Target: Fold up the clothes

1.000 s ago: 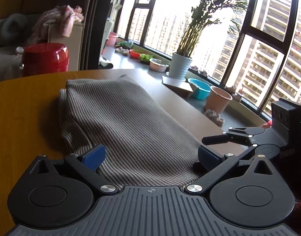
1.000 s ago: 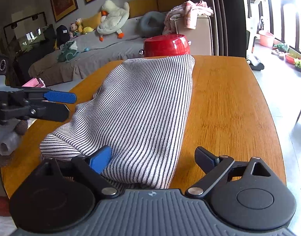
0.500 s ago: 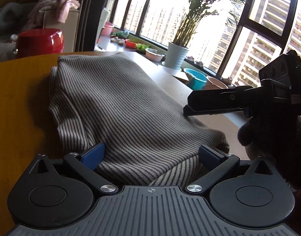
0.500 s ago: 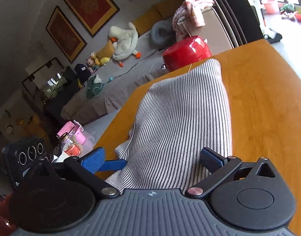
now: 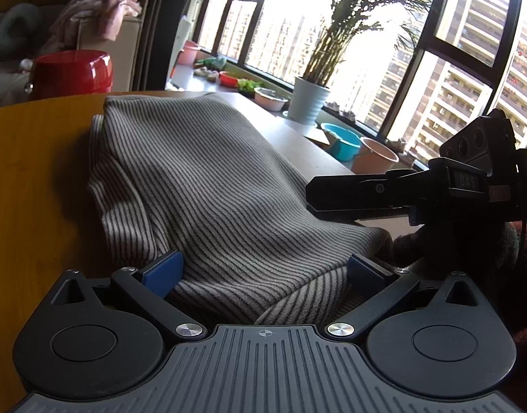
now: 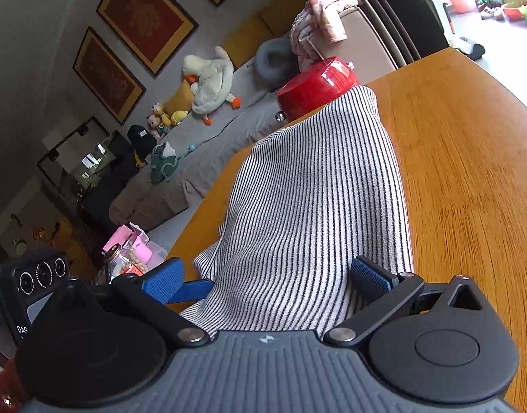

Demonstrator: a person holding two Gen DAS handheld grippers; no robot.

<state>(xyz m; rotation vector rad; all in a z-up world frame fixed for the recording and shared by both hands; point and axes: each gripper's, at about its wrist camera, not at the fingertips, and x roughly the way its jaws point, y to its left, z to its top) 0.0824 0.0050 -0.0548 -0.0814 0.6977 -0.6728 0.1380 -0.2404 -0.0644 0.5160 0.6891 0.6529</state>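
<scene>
The striped garment [image 5: 208,186] lies lengthwise on the wooden table [image 6: 470,172], already gathered into a long narrow band with an edge tucked under along one side, so by my read at least one fold is in and the end-to-end folds are yet to come. The left gripper [image 5: 263,272] sits at the near end with its jaws spread wide, cloth bunched between them but the blue pads [image 5: 162,272] not visibly pressing on it. The right gripper [image 6: 267,278] is just as wide open, straddling the same near end from the other side, nothing clamped. Each gripper shows in the other's view, close alongside. My guess is both are lining up to pinch the near corners. As for containers: a red pot [image 6: 315,86] stands at the far table edge just beyond the garment, contents hidden. On the window ledge, a white planter [image 5: 308,101] holds a tall palm, a teal basin [image 5: 342,143] and a pink bucket [image 5: 377,158] sit near each other, their insides unreadable, and a small bowl [image 5: 270,98] rests beside some greens.
</scene>
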